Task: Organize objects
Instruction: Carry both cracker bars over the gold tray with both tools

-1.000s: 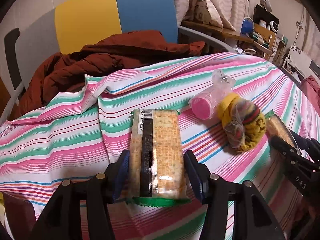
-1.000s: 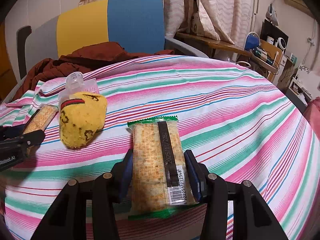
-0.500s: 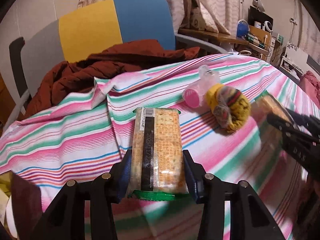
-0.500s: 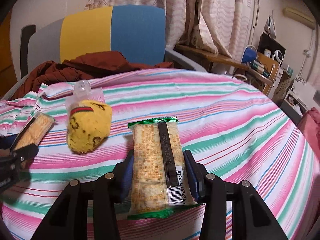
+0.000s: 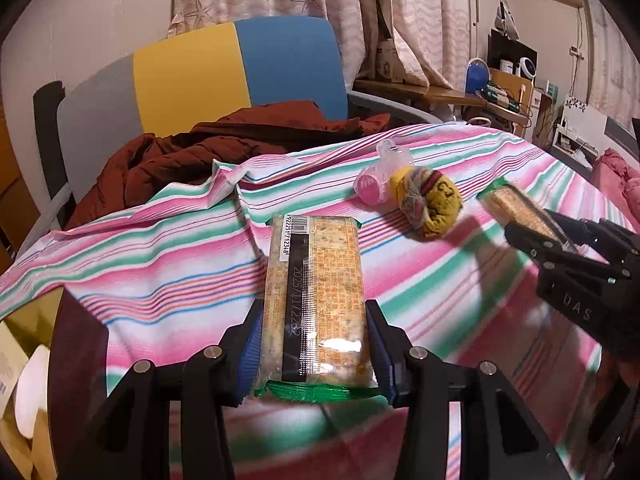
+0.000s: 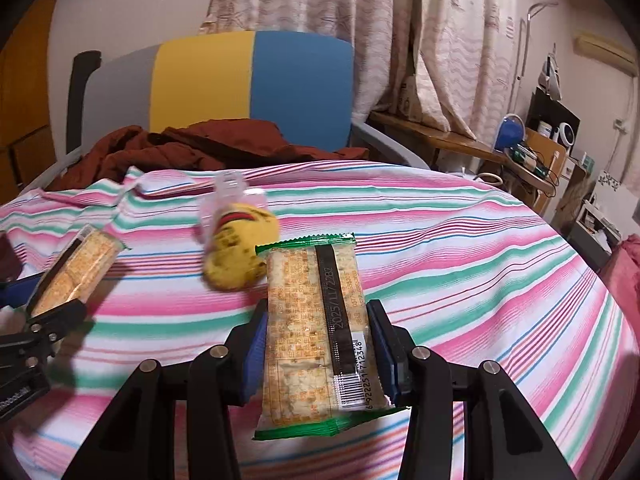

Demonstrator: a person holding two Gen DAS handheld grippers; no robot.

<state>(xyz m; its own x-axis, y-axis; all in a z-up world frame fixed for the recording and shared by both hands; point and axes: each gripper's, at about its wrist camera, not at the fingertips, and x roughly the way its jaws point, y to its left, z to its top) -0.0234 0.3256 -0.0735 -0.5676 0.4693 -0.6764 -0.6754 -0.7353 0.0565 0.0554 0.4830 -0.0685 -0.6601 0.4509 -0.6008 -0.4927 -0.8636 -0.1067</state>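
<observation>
Both hand-held grippers carrying cracker packs
We hold left pack (image 5: 316,304) and right pack (image 6: 316,332) clamped above the table (image 6: 480,248); squeezing could crush crackers.

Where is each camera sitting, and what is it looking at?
Left wrist: rides the left gripper, looking forward over its cracker packet across the striped cloth; the right gripper shows at right.
Right wrist: rides the right gripper, looking over its own cracker packet; the left gripper shows at left.
Both share the yellow sock ball and chair.
</observation>
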